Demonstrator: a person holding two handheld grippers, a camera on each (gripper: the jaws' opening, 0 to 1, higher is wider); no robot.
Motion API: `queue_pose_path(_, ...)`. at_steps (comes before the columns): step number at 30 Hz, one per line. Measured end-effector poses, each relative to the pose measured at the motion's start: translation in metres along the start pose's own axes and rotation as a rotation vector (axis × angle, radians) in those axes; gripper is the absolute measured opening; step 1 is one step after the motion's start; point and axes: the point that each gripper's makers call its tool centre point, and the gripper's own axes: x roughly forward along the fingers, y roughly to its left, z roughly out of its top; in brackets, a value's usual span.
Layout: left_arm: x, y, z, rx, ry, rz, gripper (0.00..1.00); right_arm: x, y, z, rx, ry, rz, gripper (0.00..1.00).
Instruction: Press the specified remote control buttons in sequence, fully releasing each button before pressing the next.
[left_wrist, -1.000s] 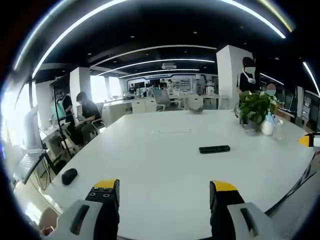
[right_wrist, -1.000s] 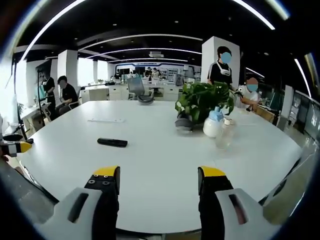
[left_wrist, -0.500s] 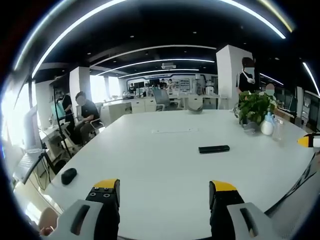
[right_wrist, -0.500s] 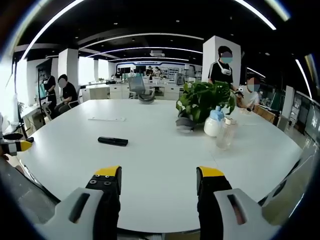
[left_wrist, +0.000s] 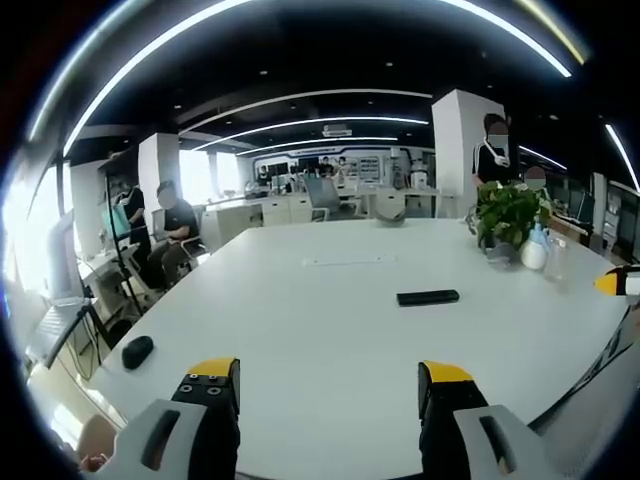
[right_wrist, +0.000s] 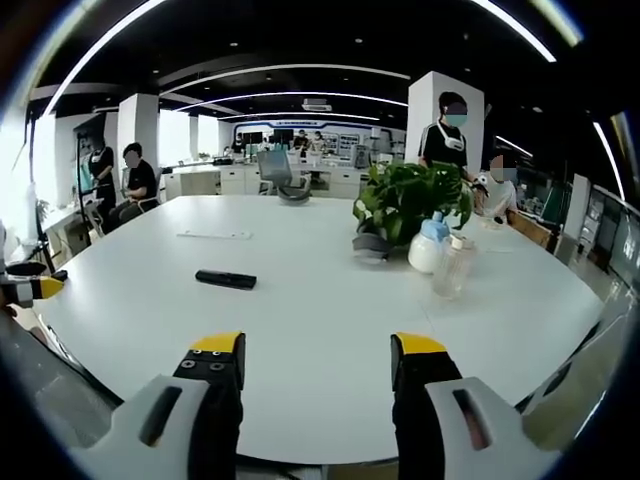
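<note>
A slim black remote control (left_wrist: 428, 297) lies flat on the big white table (left_wrist: 330, 330), towards the middle. In the right gripper view the same remote control (right_wrist: 225, 280) sits left of centre. My left gripper (left_wrist: 330, 385) hovers over the table's near edge, open, with nothing between its yellow-tipped jaws, well short of the remote. My right gripper (right_wrist: 318, 360) is also open and empty, above the near edge, the remote far ahead to its left. The right gripper's yellow tip (left_wrist: 615, 282) pokes in at the right edge of the left gripper view, and the left gripper's tip (right_wrist: 30, 290) shows at the left edge of the right gripper view.
A potted green plant (right_wrist: 410, 205), a white bottle (right_wrist: 425, 247) and a clear bottle (right_wrist: 452, 265) stand on the table's right part. A black computer mouse (left_wrist: 137, 351) lies near the left edge. A flat white strip (right_wrist: 213, 236) lies further back. People sit and stand around the room.
Both views barely shifted; the right gripper view drifted slightly. The remote lies where it was and both grippers stay open.
</note>
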Motion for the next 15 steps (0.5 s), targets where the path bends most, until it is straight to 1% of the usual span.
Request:
queue_pose_path(6,0.001,0.0004,-0.002,0.003,0.007,-0.002,0.75,0.0005,0.0007,-0.0006,-0.006,0.003,0.005,0.59)
queue_pose_path(9,0.0008,-0.0012,-0.0011,-0.003,0.001,-0.012,0.74,0.0008,0.0003,-0.001,-0.007,0.004,0.005,0.59)
queue_pose_path(15,0.0013,0.0,-0.0018,0.0,0.002,-0.009,0.74,0.002,-0.0002,-0.0022,-0.011,0.007,0.008,0.59)
